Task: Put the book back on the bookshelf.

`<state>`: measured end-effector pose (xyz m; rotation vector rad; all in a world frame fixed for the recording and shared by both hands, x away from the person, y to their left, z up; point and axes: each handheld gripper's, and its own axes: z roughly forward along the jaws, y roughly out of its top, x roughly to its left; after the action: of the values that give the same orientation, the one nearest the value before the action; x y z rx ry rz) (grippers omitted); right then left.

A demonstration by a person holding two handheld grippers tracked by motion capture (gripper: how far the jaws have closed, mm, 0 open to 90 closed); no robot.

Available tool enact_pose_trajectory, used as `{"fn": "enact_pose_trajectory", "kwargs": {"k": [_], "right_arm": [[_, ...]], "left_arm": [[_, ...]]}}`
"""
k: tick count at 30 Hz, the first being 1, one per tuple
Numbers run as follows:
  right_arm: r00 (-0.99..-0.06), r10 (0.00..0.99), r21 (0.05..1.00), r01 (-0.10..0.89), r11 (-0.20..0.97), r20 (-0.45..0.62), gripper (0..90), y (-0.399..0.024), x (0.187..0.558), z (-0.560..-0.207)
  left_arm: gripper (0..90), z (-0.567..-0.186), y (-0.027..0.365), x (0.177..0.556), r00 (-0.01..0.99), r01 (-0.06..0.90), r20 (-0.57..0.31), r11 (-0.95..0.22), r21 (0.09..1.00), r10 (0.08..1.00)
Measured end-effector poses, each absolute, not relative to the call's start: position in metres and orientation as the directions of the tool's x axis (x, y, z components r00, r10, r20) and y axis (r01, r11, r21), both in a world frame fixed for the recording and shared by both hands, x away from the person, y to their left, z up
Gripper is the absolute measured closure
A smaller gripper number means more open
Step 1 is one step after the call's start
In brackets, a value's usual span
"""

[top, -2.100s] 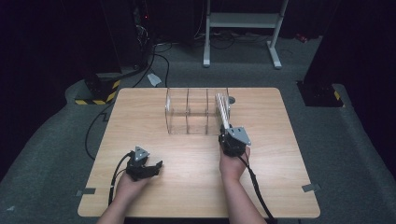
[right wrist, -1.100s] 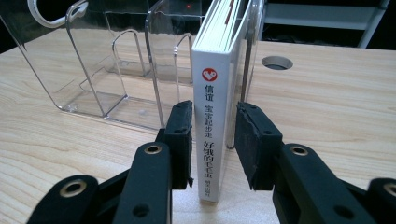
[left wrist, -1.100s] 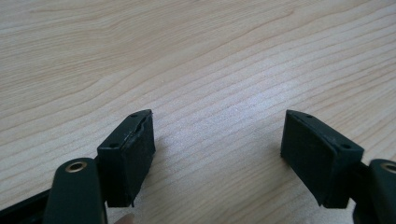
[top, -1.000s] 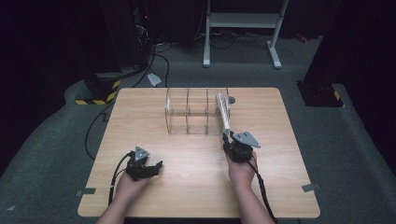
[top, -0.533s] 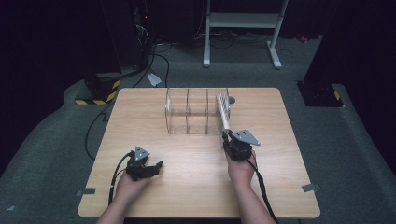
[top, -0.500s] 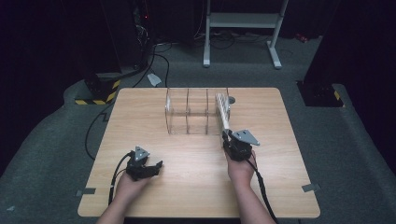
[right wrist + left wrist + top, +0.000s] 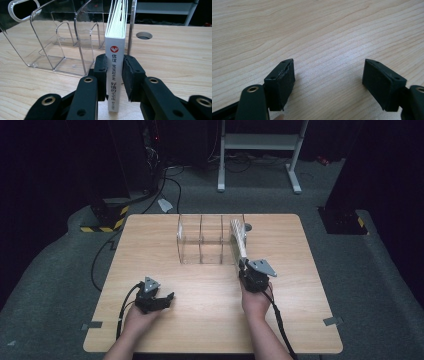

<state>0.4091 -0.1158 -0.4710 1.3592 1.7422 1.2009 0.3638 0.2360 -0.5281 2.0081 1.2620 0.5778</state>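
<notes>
White book (image 7: 115, 75), upright, red heart logo on spine

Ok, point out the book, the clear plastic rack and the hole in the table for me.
book (image 7: 114, 75), right gripper view, on its white spine.
clear plastic rack (image 7: 41, 47), right gripper view, on a see-through divider wall.
hole in the table (image 7: 144, 35), right gripper view, on its dark opening.

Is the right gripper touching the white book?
Touching. In the right gripper view, both pads of the right gripper press against the sides of the white book, with no gap.
</notes>
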Motion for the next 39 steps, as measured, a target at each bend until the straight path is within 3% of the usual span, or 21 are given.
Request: {"fn": "enact_pose_trajectory", "kwargs": {"k": [39], "right_arm": [[-0.223,0.968,0.912,0.411,-0.017,0.118,72.8,-0.105,0.424,-0.472]], "left_arm": [[26.0,-0.528,0.236,0.364,0.432,0.597,0.011,-0.295,0.746,0.902]]}}
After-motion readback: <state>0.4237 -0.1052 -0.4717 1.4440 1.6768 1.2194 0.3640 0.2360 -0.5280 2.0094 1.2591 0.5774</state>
